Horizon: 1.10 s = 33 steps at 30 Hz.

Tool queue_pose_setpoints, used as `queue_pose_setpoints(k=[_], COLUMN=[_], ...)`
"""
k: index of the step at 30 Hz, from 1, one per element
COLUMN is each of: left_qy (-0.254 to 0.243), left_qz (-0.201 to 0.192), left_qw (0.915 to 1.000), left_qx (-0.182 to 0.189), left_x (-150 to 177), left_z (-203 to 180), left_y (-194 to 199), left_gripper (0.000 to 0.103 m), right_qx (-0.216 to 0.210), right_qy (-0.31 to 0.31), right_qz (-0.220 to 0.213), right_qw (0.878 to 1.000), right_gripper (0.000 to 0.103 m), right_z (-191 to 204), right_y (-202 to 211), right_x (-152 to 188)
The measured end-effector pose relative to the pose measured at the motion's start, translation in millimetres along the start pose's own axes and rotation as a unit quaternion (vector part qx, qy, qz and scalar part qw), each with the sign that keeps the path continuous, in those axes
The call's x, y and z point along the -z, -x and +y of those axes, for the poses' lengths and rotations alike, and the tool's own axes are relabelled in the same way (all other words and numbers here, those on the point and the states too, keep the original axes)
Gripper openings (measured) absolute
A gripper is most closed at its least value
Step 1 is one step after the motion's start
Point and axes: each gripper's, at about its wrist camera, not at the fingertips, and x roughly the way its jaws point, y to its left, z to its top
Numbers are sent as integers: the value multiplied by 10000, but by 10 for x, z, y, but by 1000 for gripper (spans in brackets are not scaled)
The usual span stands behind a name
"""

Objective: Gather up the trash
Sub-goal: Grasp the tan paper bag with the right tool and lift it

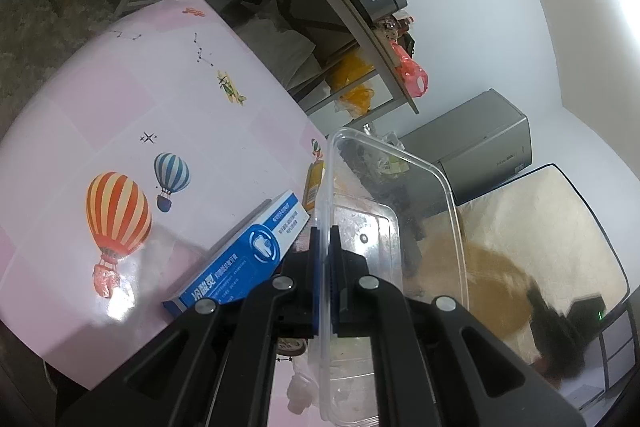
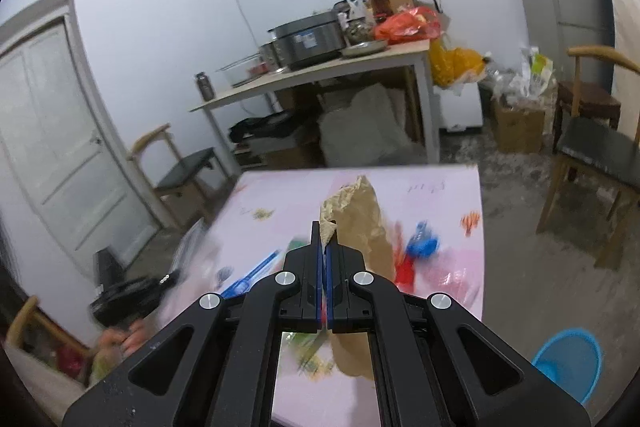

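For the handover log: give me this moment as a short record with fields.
left gripper: shut on the rim of the clear plastic container, held tilted
right gripper: shut on the edge of the brown paper bag, which hangs above the table
table: pink cloth with balloon prints
on table: blue and white box, lying flat beside the container
floor: blue bin by the table's corner

Far pink table (image 2: 440, 187) half open, blurred clutter (image 2: 420, 247) near — perhaps toys.
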Motion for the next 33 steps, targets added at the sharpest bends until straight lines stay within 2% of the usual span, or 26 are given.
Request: queue_pose_setpoints(k=[5, 10, 13, 17, 20, 24, 26, 27, 28, 29, 31, 33], left_qy=[-60, -89, -111, -114, -91, -74, -67, -60, -54, -47, -30, -21], left_qz=[18, 63, 90, 65, 21, -4, -2, 0, 1, 5, 21, 36], left_qw=[10000, 9999, 9999, 9999, 9999, 9999, 9999, 9999, 9999, 9998, 9998, 9998], left_qx=[5, 7, -4, -13, -47, -108, -138, -149, -160, -173, -183, -184], left_x=[-9, 10, 26, 20, 18, 27, 23, 18, 21, 14, -1, 3], left_z=[-40, -51, -66, -67, -47, -7, 17, 28, 30, 41, 54, 62], left_y=[-29, -54, -59, -44, -20, 12, 11, 10, 7, 1, -22, -38], left_gripper=[3, 3, 3, 3, 3, 3, 3, 3, 3, 3, 3, 3], right_qx=[-62, 152, 424, 693, 443, 432, 719, 866, 976, 1159, 1290, 1373], right_qy=[-427, -1023, -1483, -1815, -2027, -1806, -1491, -1268, -1061, -722, -150, 112], right_qz=[425, 834, 1113, 1243, 1271, 1452, 1608, 1676, 1721, 1712, 1517, 1430], right_qw=[9982, 9911, 9818, 9730, 9700, 9718, 9730, 9738, 9745, 9757, 9799, 9801], right_gripper=[0, 0, 0, 0, 0, 3, 7, 16, 32, 40, 70, 76], right_z=[-15, -193, -427, -659, -730, -635, -583, -545, -511, -450, -334, -297], right_y=[315, 240, -71, -459, -793, -1115, -1238, -1261, -1269, -1263, -1172, -1129], right_x=[343, 718, 915, 1066, 1158, 1385, 1482, 1516, 1533, 1556, 1572, 1582])
